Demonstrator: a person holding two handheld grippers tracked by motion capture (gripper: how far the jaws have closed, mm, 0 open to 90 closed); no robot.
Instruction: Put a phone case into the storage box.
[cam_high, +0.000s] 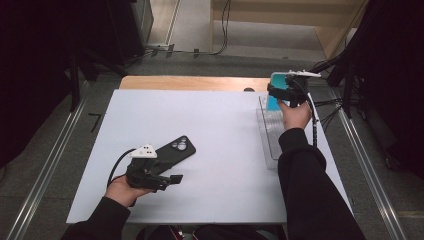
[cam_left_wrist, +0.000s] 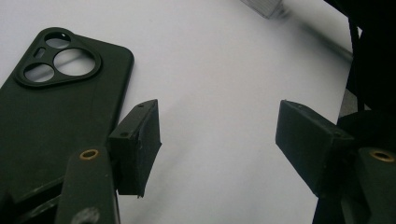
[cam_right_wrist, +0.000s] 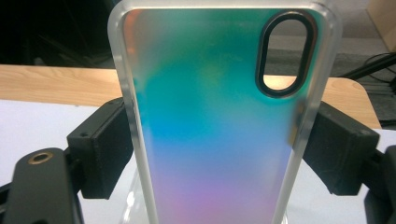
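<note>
Left gripper rests near-left on the white table, jaws apart with nothing between, just beside the black phone case. Far right, right gripper clamps the iridescent phone case upright above the clear rack.

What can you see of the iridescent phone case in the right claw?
The iridescent translucent phone case shades from teal through blue to pink, with a frosted clear rim and a black-edged oval camera cutout near its top corner. It stands upright, clamped on its two long edges by the right claw, above the clear plastic rack at the table's right.
</note>
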